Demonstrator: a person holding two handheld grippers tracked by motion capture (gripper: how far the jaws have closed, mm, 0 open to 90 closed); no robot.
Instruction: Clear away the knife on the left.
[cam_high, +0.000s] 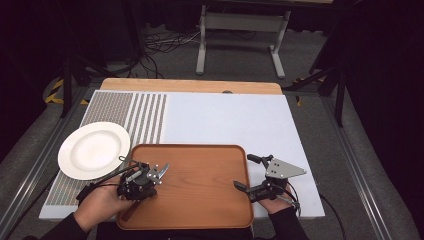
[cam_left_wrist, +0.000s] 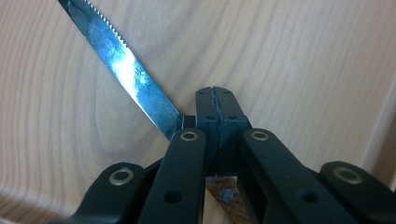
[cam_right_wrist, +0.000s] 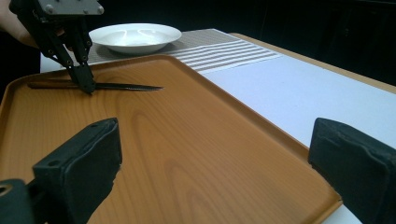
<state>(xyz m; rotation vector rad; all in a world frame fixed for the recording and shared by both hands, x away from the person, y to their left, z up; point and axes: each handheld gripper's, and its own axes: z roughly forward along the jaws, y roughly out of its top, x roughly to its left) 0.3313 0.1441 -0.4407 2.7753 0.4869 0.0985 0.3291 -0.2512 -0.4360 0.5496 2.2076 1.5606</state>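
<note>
On one wooden tray (cam_high: 200, 185), one knife (cam_right_wrist: 116, 86) clamped by left gripper (cam_high: 145, 187), right gripper (cam_high: 247, 172) apart, one white plate (cam_high: 94, 150).

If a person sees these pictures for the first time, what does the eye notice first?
First comes the large brown wooden tray at the table's near edge. On its left part lies a serrated steel knife with a brown handle, and the left gripper is shut on it where blade meets handle. A round white plate rests on the striped mat left of the tray.
</note>
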